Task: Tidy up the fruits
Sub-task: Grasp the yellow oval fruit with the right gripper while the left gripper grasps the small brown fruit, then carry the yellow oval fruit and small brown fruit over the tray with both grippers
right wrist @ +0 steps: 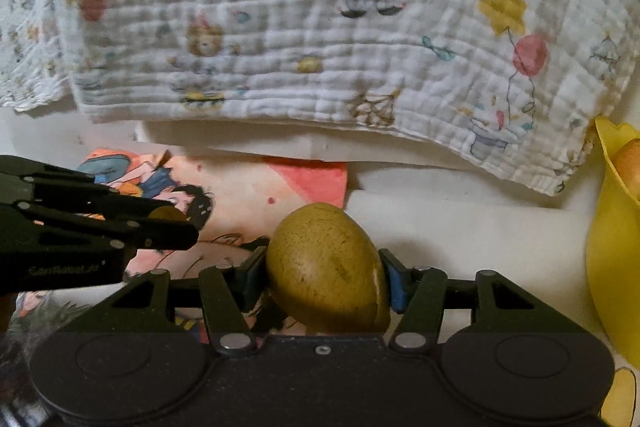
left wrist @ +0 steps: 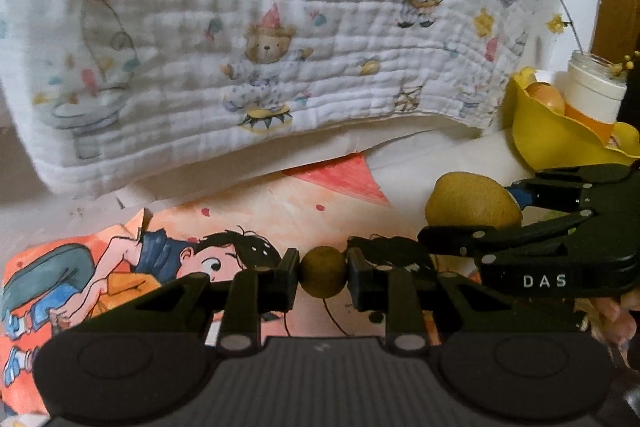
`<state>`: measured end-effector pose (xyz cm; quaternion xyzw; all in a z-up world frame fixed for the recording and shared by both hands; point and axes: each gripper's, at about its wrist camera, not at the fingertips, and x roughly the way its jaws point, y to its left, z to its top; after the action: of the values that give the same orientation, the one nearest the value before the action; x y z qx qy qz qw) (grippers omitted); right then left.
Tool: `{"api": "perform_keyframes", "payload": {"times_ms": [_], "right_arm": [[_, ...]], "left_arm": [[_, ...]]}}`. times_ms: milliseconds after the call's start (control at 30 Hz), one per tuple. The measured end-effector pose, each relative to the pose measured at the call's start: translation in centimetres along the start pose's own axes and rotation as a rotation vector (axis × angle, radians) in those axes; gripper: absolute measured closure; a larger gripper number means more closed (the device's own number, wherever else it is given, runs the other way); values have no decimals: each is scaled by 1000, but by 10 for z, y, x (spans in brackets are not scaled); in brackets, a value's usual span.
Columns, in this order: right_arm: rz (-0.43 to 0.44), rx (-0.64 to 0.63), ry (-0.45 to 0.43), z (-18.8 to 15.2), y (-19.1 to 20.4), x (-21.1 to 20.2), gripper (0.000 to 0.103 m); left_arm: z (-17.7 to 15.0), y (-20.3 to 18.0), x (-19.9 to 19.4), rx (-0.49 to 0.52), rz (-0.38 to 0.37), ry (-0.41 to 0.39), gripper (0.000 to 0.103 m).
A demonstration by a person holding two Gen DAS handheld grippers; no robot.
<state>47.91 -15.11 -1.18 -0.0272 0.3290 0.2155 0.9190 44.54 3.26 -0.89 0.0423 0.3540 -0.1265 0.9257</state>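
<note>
- left gripper clenched on small round olive-brown fruit, held over cartoon-print orange mat
- right gripper clamped on large egg-shaped olive-yellow fruit, seen in left wrist view at 3 o'clock
- yellow wavy-rimmed plastic bowl at 2 o'clock in left view, orange fruit inside, white jar touching it
- white quilted bear-print cloth hangs at 12 o'clock in both views
</note>
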Motion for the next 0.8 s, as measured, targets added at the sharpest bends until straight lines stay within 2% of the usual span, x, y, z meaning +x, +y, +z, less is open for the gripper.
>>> {"api": "perform_keyframes", "payload": {"times_ms": [400, 800], "right_arm": [[82, 22, -31, -25, 14, -59, 44], [150, 6, -89, -59, 35, -140, 44]], "left_arm": [[-24, -8, -52, -41, -8, 13, 75], [-57, -47, -115, -13, -35, -22, 75]]}}
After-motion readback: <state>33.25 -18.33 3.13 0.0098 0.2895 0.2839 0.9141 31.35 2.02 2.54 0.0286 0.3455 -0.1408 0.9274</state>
